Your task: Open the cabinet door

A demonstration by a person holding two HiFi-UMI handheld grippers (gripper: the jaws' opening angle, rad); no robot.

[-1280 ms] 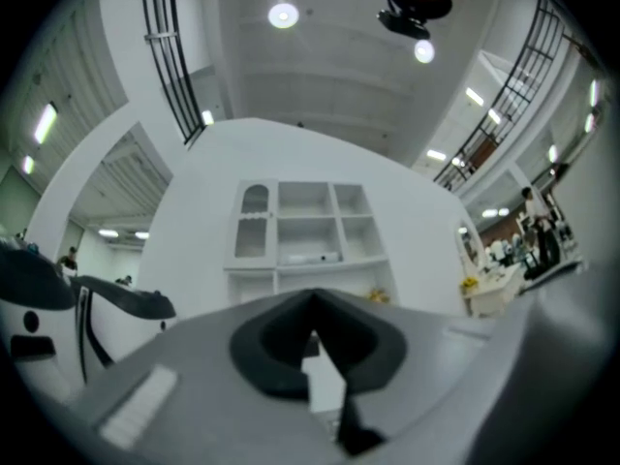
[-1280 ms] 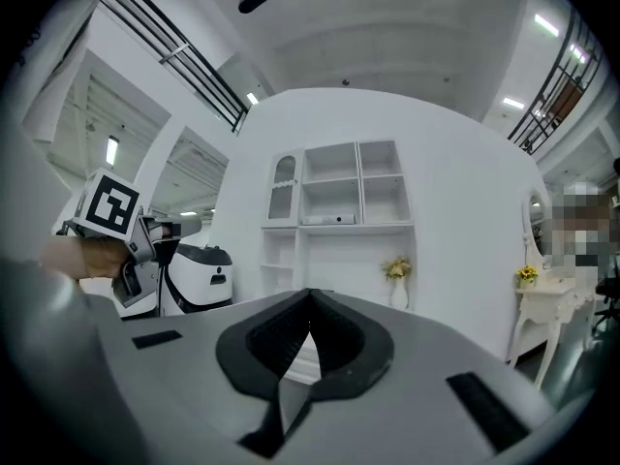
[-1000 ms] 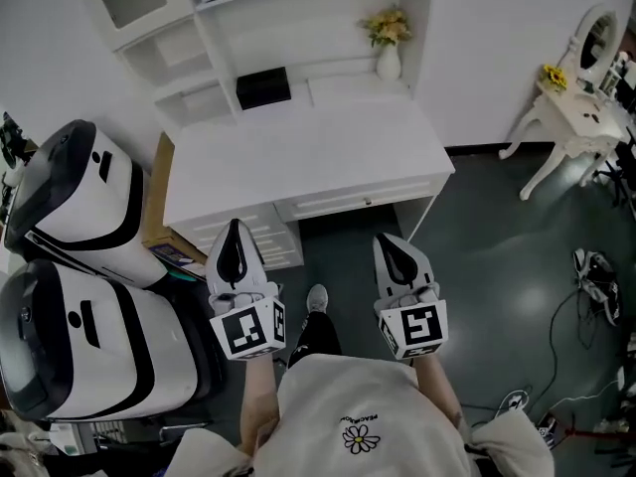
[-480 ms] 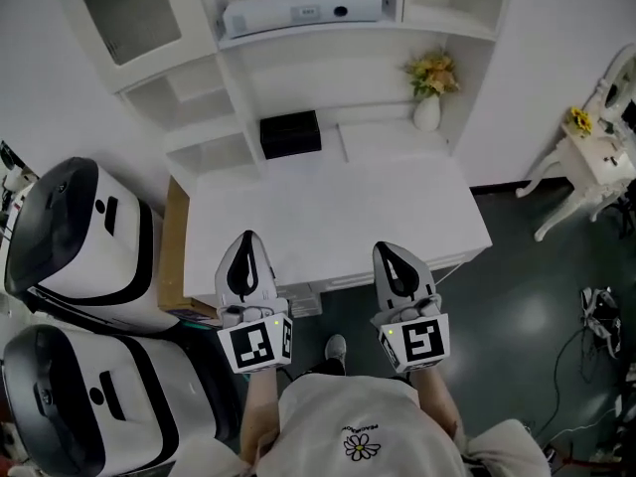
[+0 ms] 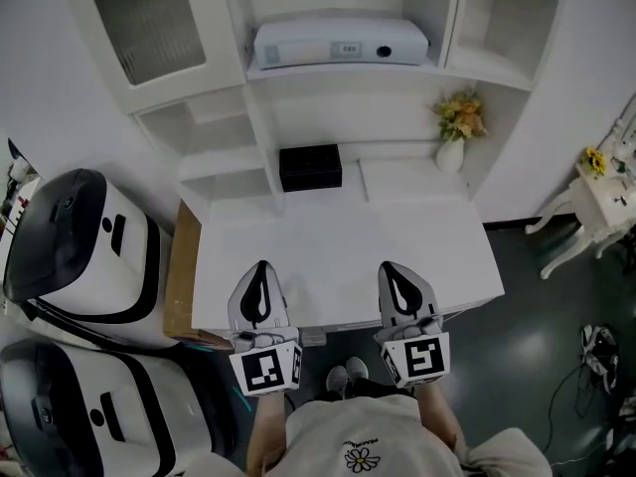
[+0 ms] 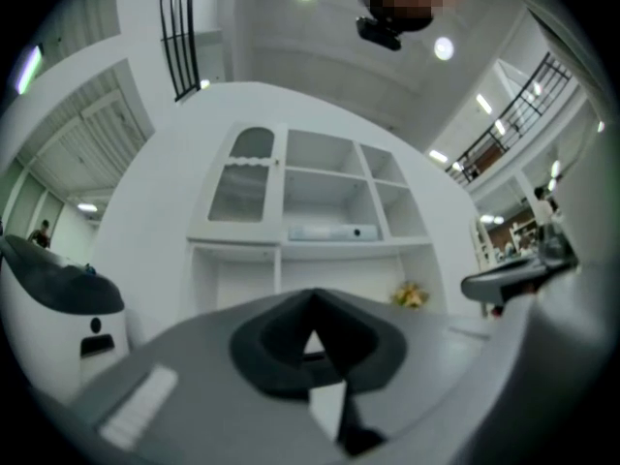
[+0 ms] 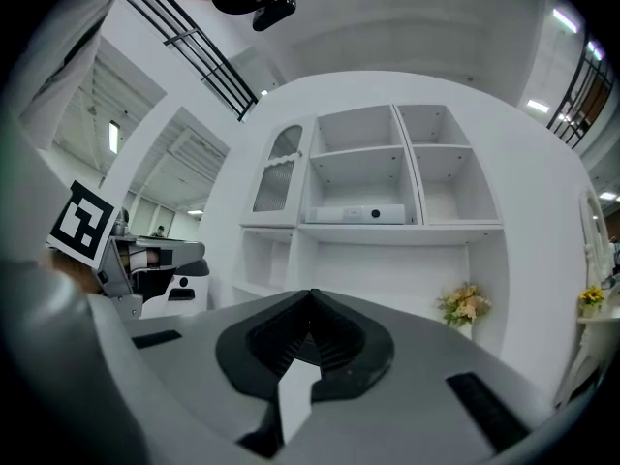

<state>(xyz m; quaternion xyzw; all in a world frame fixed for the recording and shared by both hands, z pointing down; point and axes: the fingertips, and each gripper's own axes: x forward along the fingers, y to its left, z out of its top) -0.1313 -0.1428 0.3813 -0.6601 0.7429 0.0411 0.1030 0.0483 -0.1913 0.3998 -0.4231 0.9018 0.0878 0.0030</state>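
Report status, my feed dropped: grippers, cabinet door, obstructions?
Left gripper shut, empty. Right gripper shut, empty. Cabinet door closed, untouched. Desk stands between.

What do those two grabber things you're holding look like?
Both the left gripper and right gripper are light grey pointed shells with a black teardrop-shaped hollow on top. Each carries a cube of black-and-white square markers at the back. The person wears a pale top with a daisy print.

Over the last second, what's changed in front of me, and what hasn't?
The left gripper and the right gripper moved forward, from short of the desk to over its front edge, as the person stepped closer. Nothing was gripped or released; both stay shut and empty. The cabinet door stays closed.
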